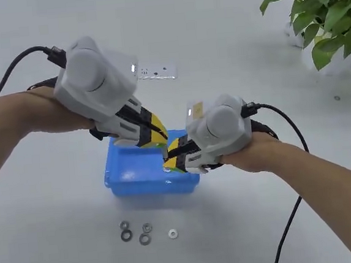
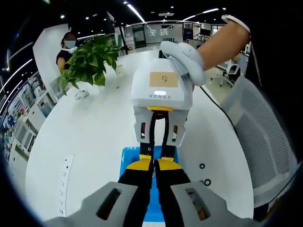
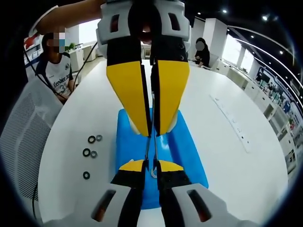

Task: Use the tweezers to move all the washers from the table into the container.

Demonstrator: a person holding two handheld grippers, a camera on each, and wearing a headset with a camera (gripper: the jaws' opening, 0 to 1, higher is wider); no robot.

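Jaws of left gripper (image 1: 158, 136) and right gripper (image 1: 170, 160) clamp tweezers (image 3: 151, 152).

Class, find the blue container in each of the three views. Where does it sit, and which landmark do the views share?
Head view: container at centre.
Left gripper view: container at bottom centre.
Right gripper view: container at centre, reaching the bottom.
Shared landmark: the washers on the table beside it.
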